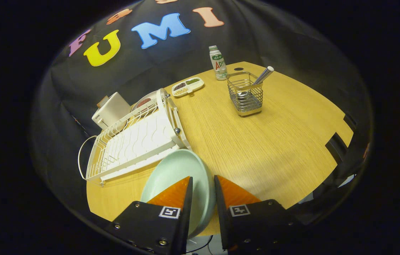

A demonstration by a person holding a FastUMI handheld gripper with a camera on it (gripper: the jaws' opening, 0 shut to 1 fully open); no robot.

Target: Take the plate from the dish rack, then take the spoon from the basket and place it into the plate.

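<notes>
While gripped by its rim between both fingers of the gripper point(203, 184), pale green plate point(180, 170) is held over wooden table point(274, 148), white dish rack point(132, 141) just ahead-left, wire basket point(245, 94) with spoon point(262, 77) seen well beyond, bottle point(217, 63) farthest.

Pale green plate point(178, 170), white dish rack point(132, 141), silver wire basket point(245, 94), striped spoon point(263, 76) handle, wood-grain table point(256, 141).

Claw point(203, 184) clamped on pale green plate's point(175, 170) rim, plate tilted just beside white dish rack point(132, 141). Beyond, on counter point(274, 141): wire basket point(245, 94) with spoon point(262, 77) standing inside.
</notes>
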